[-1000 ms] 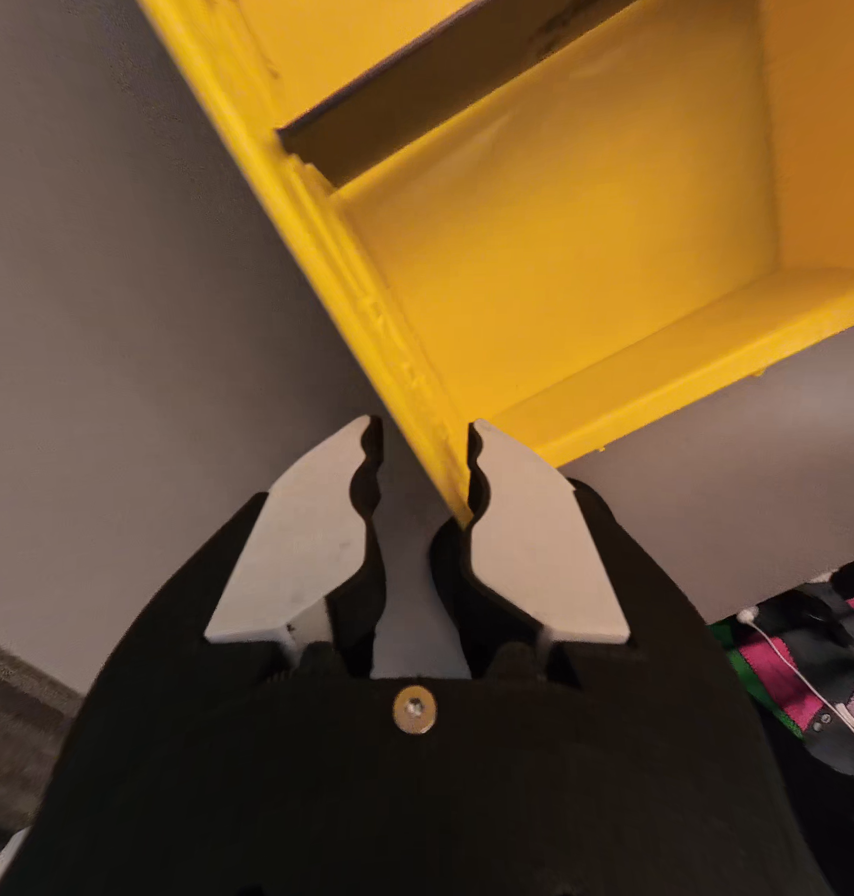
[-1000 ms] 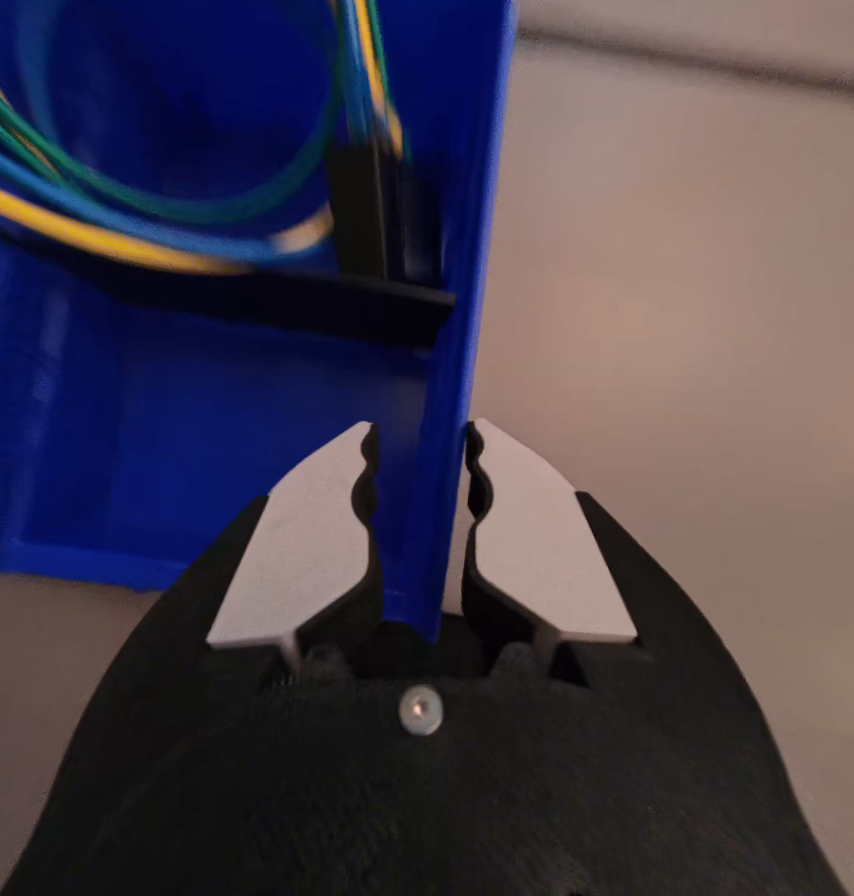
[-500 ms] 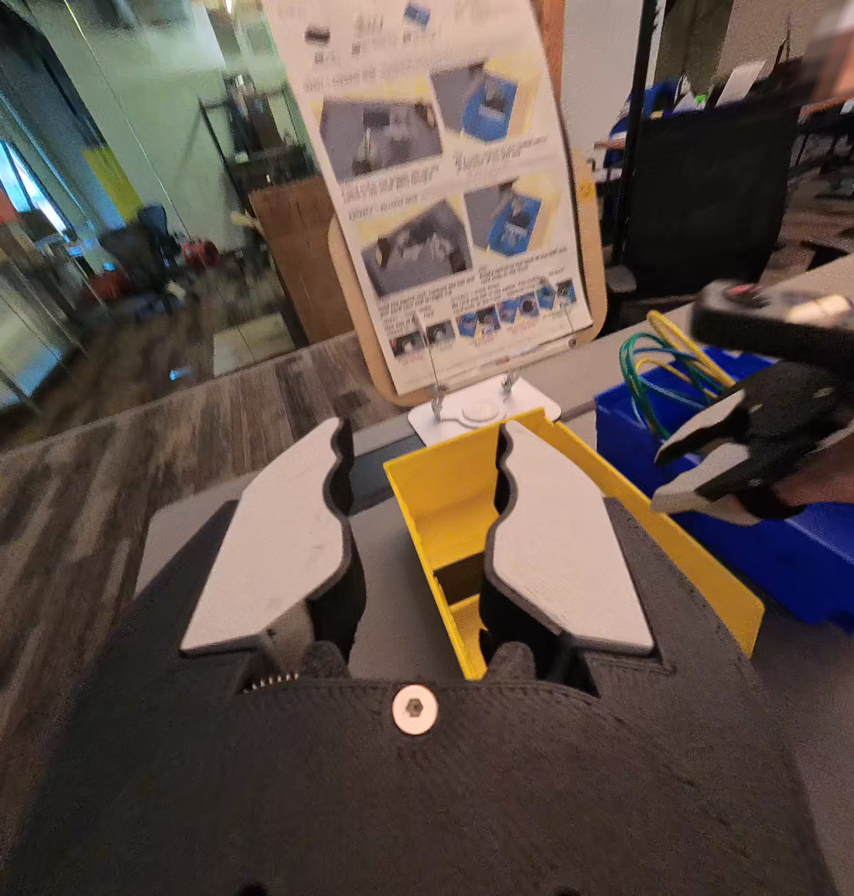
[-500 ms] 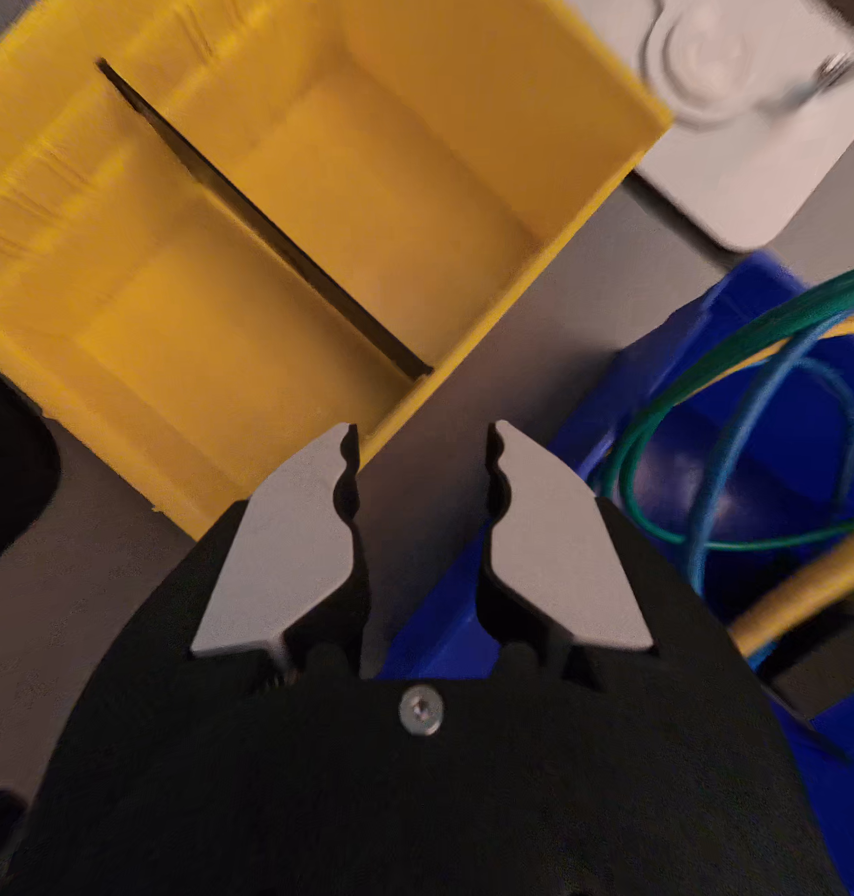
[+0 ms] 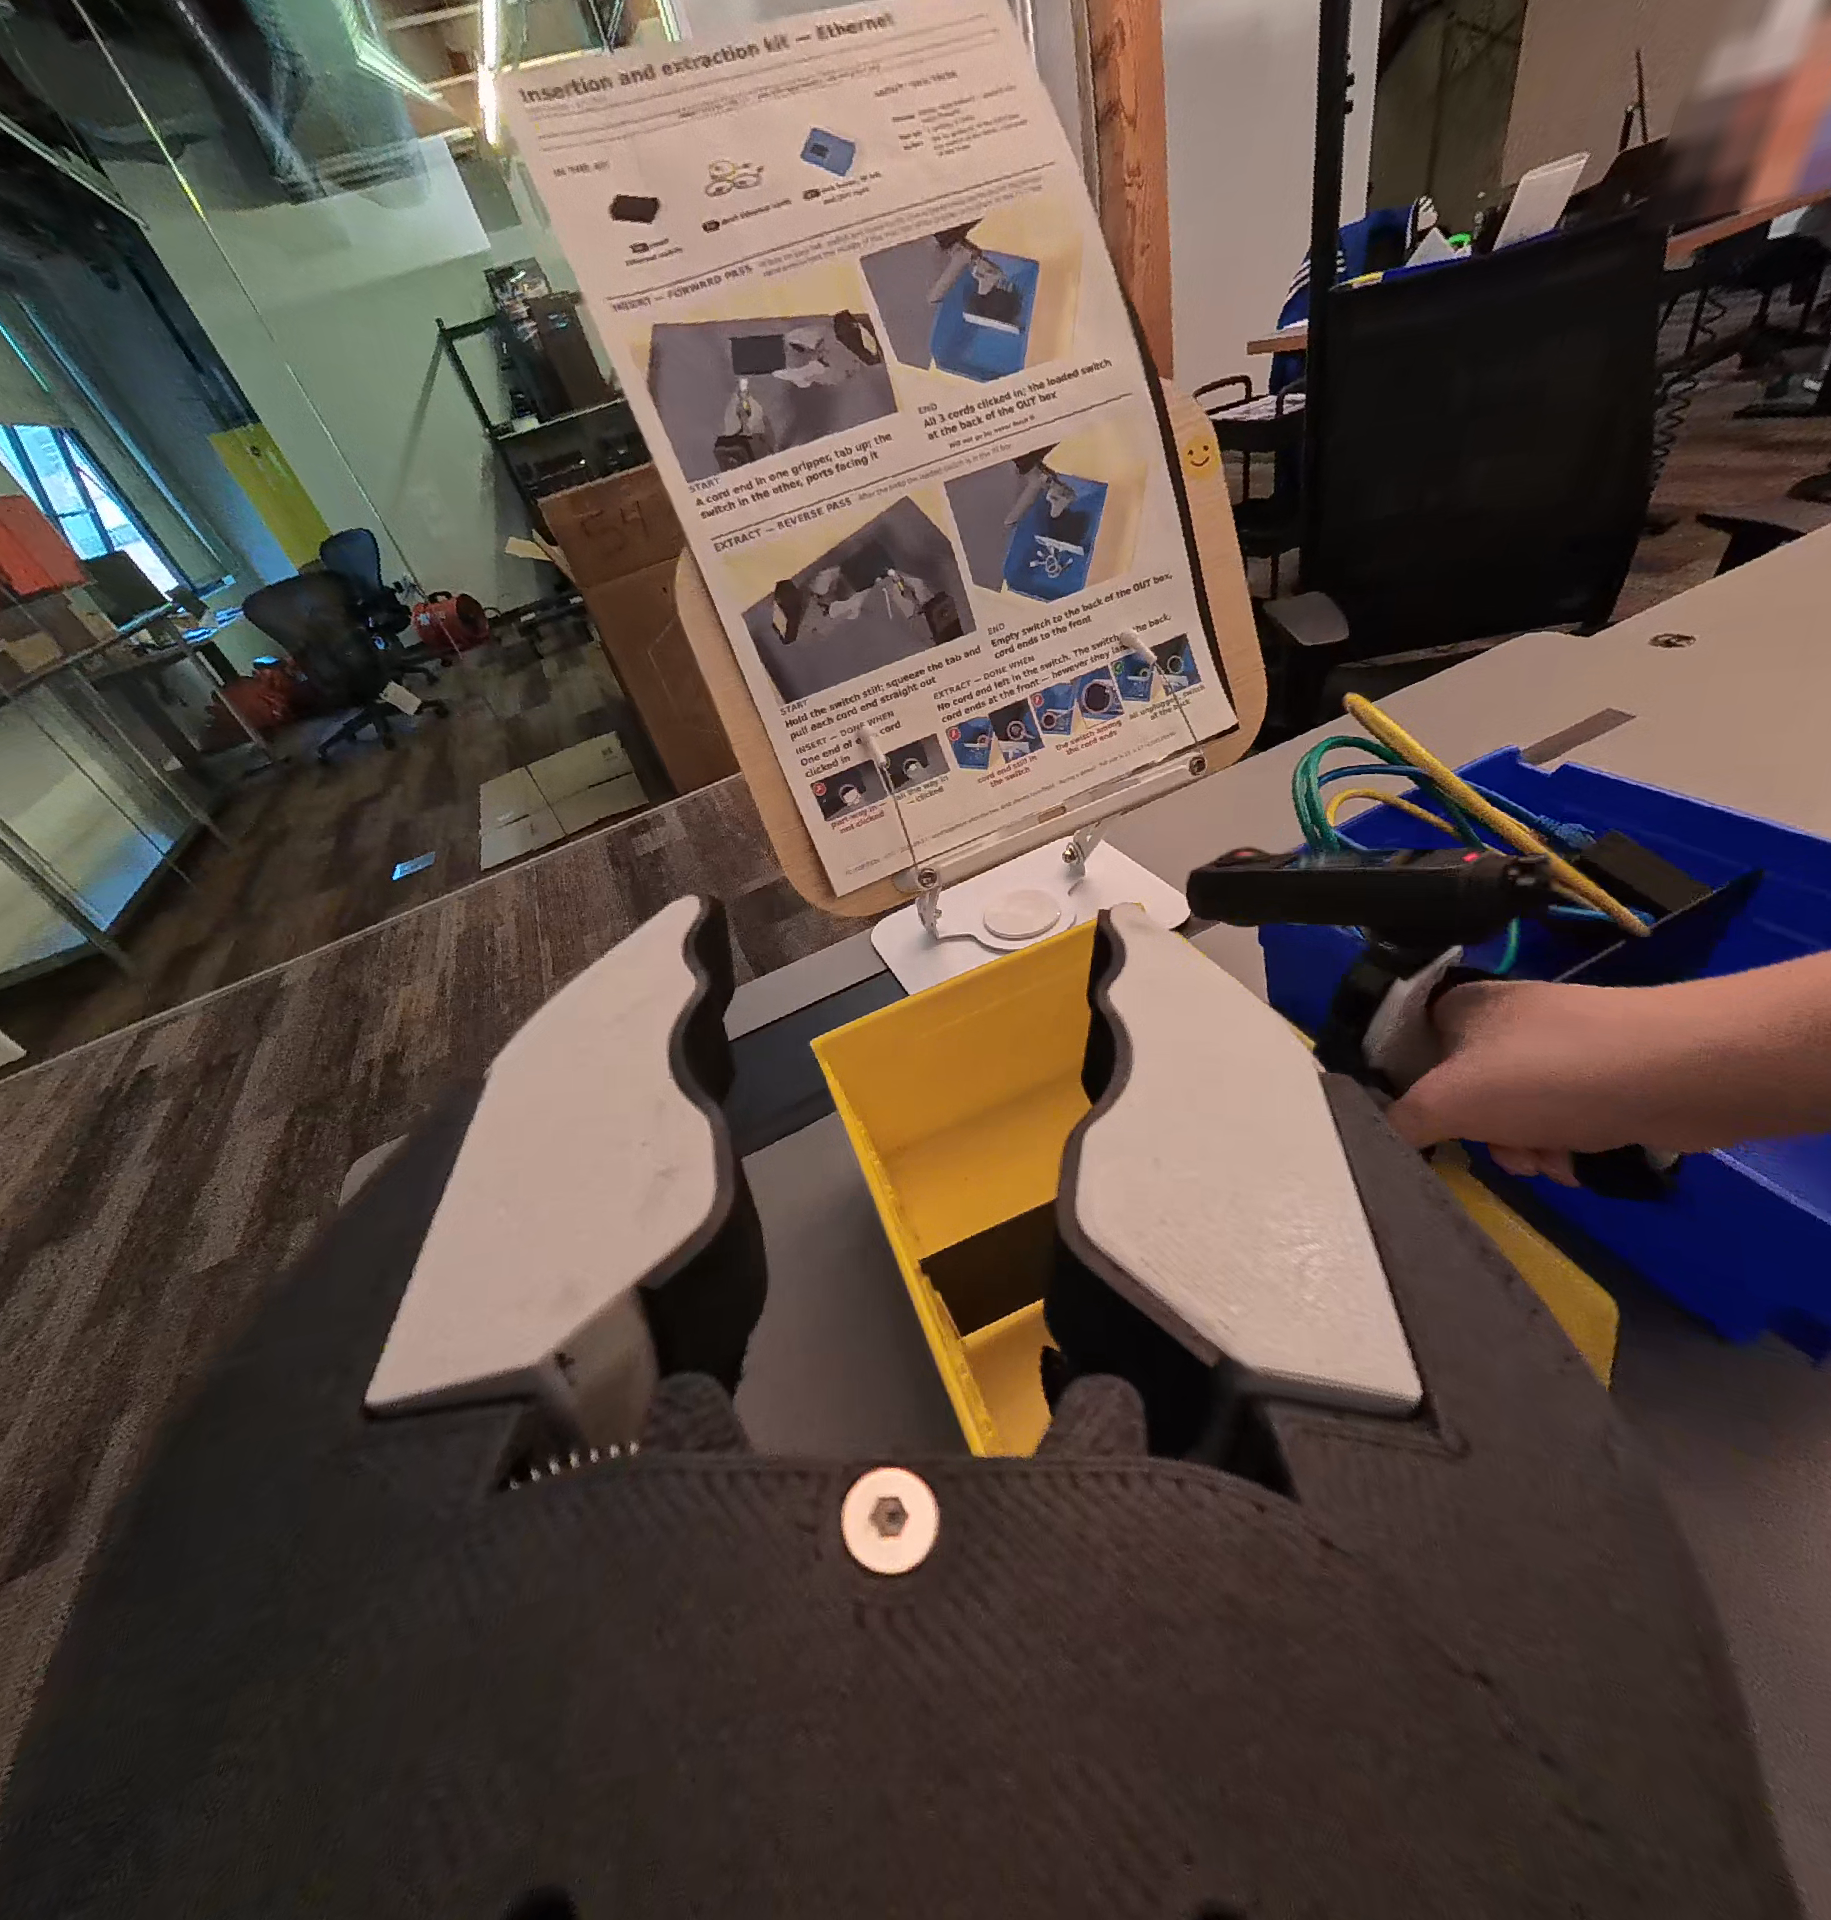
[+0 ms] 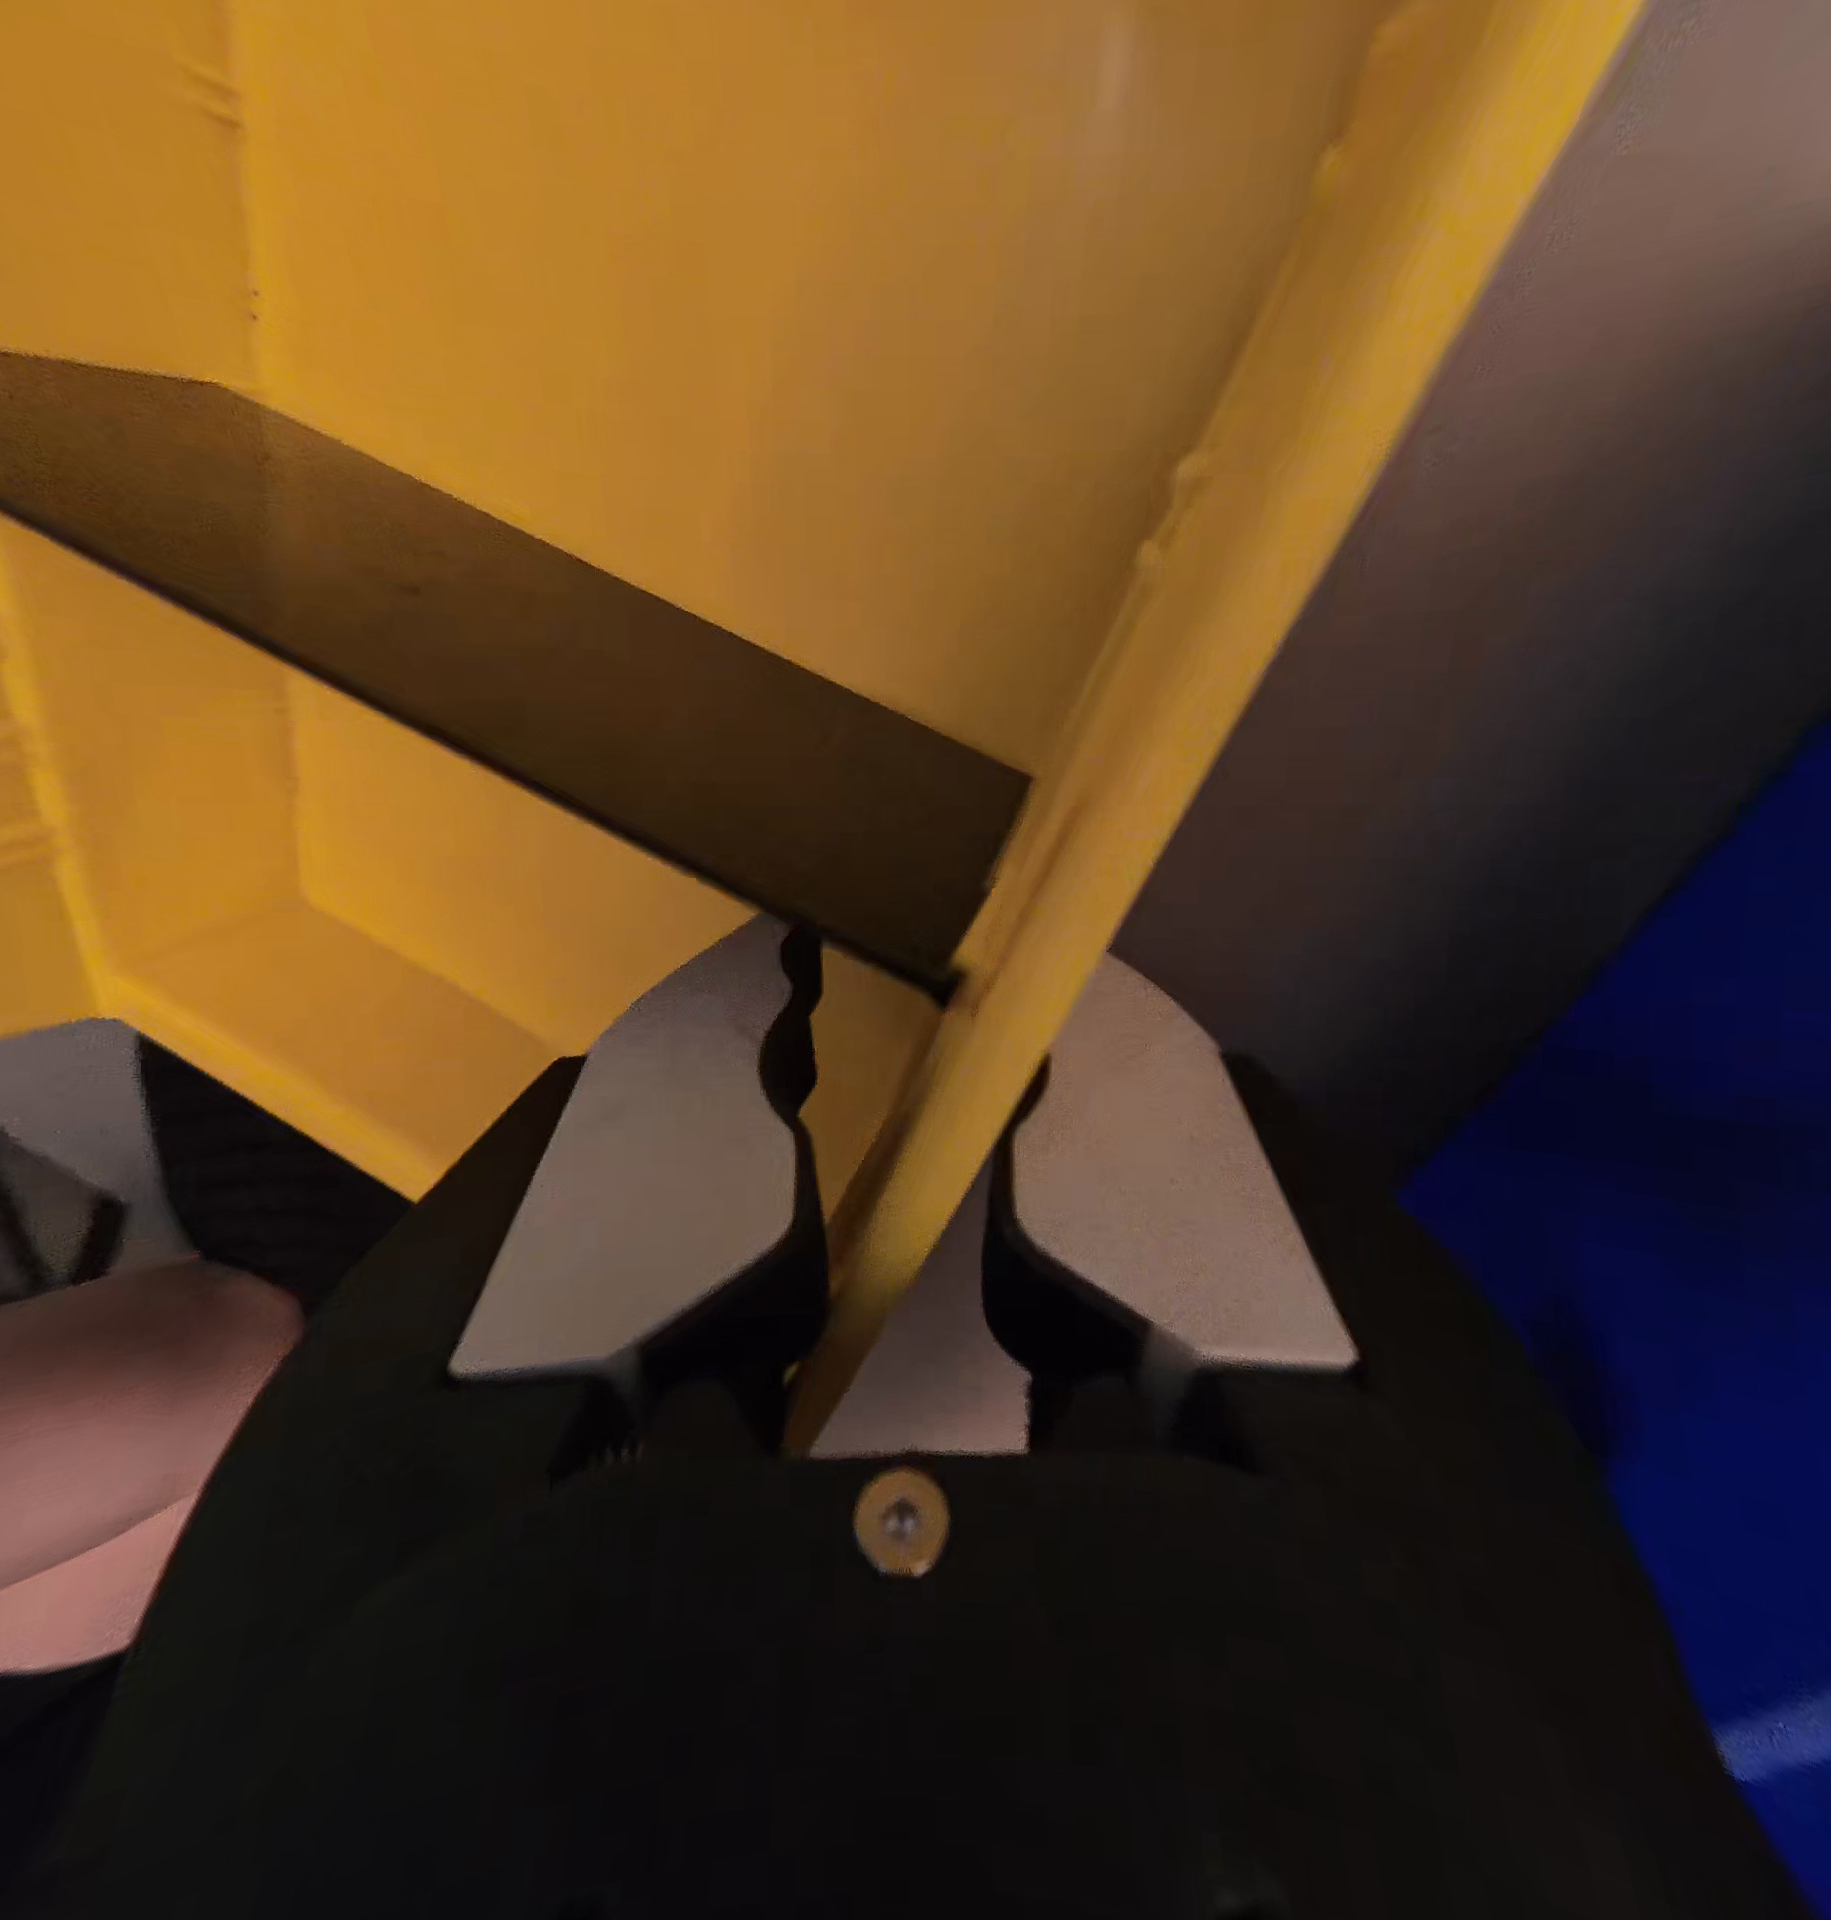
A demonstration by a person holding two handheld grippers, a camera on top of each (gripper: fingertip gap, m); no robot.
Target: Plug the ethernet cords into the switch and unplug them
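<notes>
Left gripper (image 5: 906, 997) hangs wide open above the yellow bin (image 5: 952, 1049). Right gripper (image 6: 942, 1023) straddles that bin's side wall, jaws narrow, grip uncertain. Cords (image 5: 1410, 790) and switch (image 5: 1643, 873) sit in the blue bin (image 5: 1773, 1205).

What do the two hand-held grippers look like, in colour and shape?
Both have a black, ribbed plastic body with a silver screw in the middle. The left gripper and the right gripper each carry two light grey flat fingers with wavy black inner edges. No sleeve shows on the forearm.
</notes>
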